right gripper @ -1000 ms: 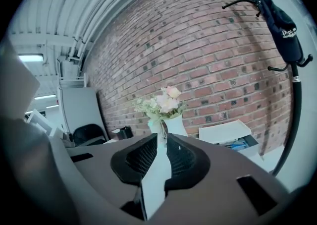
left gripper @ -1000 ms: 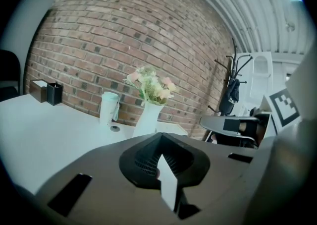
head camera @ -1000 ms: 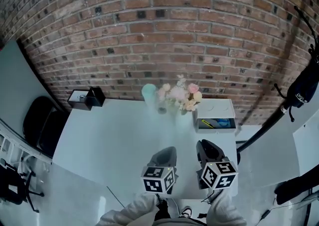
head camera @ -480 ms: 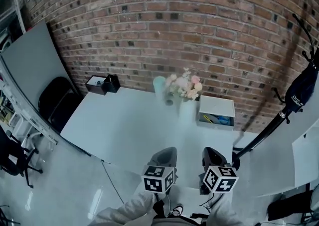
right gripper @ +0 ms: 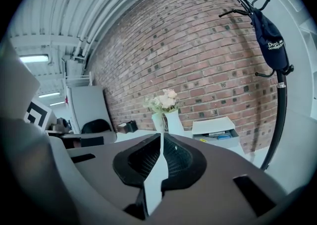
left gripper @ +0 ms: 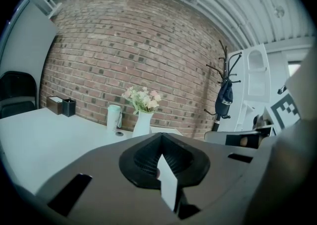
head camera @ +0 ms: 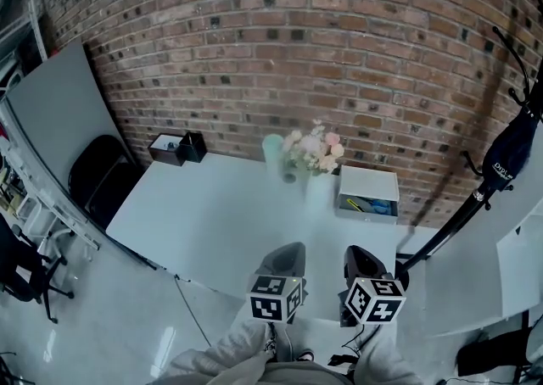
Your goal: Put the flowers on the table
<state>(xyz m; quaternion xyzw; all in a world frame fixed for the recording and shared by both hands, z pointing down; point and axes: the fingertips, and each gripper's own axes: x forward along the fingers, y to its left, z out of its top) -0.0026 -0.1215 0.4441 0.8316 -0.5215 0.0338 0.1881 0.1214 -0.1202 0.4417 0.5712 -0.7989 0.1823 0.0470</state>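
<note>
Only the head view shows the left hand-held gripper (head camera: pixel 284 258) and the right hand-held gripper (head camera: pixel 361 261) side by side at the near edge of the surface (head camera: pixel 212 222). Each gripper view shows its jaws pressed together. The flowers (head camera: pixel 312 146) stand in a white vase (head camera: pixel 318 188) well ahead of both, by the brick wall (head camera: pixel 339 53). A pale cup (head camera: pixel 272 154) is just left of them and a white box (head camera: pixel 367 195) is to their right. The right gripper view shows a coat stand (right gripper: pixel 277 100) farther right.

Office, brick wall (head camera: pixel 322 53), white table (head camera: pixel 221 222), coat stand (head camera: pixel 472 198)
</note>
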